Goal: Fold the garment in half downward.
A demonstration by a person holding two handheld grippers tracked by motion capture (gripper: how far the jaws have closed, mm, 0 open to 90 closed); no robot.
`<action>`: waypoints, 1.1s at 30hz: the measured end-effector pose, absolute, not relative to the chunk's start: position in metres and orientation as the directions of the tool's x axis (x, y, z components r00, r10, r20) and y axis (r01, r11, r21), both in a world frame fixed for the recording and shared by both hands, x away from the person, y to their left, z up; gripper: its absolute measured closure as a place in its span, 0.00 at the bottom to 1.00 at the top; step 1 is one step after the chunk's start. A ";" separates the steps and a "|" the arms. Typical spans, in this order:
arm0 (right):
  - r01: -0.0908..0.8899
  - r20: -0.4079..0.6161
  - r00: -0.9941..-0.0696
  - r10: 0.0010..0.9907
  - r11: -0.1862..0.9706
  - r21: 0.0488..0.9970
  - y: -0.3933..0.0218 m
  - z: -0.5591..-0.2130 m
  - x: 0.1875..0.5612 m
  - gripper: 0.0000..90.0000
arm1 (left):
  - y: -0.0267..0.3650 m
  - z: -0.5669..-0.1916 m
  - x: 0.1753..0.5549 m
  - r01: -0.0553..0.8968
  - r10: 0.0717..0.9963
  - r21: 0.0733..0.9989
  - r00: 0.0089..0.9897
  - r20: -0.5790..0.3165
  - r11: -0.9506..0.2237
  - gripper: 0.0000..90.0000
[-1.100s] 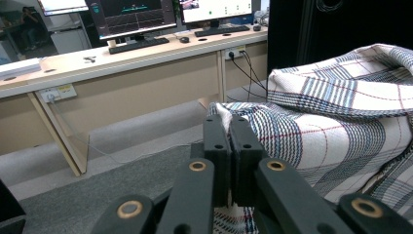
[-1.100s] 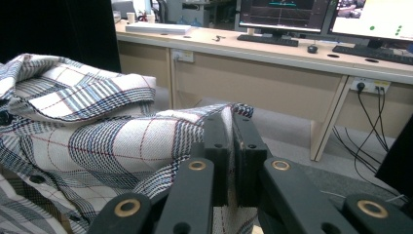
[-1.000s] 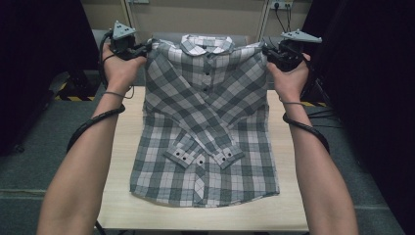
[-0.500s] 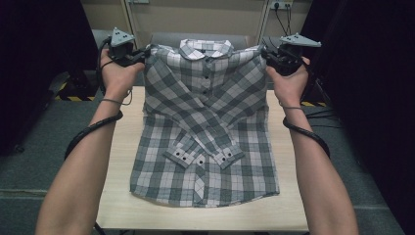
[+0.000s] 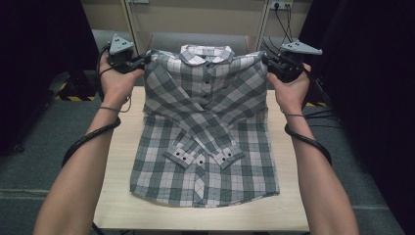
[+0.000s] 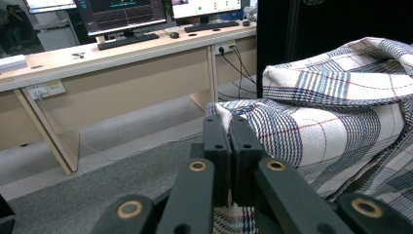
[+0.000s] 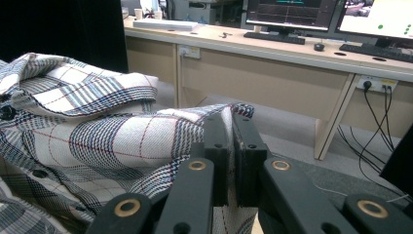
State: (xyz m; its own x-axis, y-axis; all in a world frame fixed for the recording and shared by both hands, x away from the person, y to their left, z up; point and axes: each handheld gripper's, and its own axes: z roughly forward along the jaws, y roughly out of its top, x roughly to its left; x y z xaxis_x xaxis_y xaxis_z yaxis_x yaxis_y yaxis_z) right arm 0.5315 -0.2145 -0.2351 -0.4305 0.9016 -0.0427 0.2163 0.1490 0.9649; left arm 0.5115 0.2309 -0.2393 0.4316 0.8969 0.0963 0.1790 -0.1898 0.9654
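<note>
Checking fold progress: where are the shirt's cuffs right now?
In the high view the cuffs lie side by side on the shirt front, at the middle of the table, sleeves crossed above them.

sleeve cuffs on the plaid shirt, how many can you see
2, both in the high view: the left cuff and the right cuff lie side by side on the plaid shirt, at its front middle, where the crossed sleeves end.

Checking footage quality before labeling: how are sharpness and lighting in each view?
High view: soft, table lit, sides fall to black. Left gripper view: shirt weave crisp, left tongs clear, monitors glare. Right gripper view: right tongs and cloth sharp, bright screens behind.
</note>
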 end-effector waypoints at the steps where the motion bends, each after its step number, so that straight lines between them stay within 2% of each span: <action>1: 0.215 -0.044 -0.431 0.901 0.150 0.965 -0.215 -0.236 0.531 0.97 | 0.231 -0.239 0.510 0.178 0.896 0.965 0.433 0.100 -0.194 0.97; 9: 0.210 -0.048 -0.434 0.900 0.153 0.966 -0.218 -0.241 0.522 0.97 | 0.229 -0.242 0.502 0.158 0.881 0.960 0.452 0.138 -0.232 0.97; 33: 0.202 -0.060 -0.468 0.882 0.173 0.964 -0.222 -0.268 0.493 0.97 | 0.233 -0.269 0.473 0.168 0.854 0.948 0.497 0.154 -0.269 0.97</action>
State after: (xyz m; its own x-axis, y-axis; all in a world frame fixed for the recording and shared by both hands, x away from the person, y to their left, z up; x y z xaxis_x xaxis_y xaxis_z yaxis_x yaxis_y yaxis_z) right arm 0.4927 -0.2224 -0.2680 -0.4676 0.8819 -0.0600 0.2020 0.1727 0.9640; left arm 0.4731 0.2329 -0.2692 0.4967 0.8541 0.1542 0.1679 -0.2689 0.9484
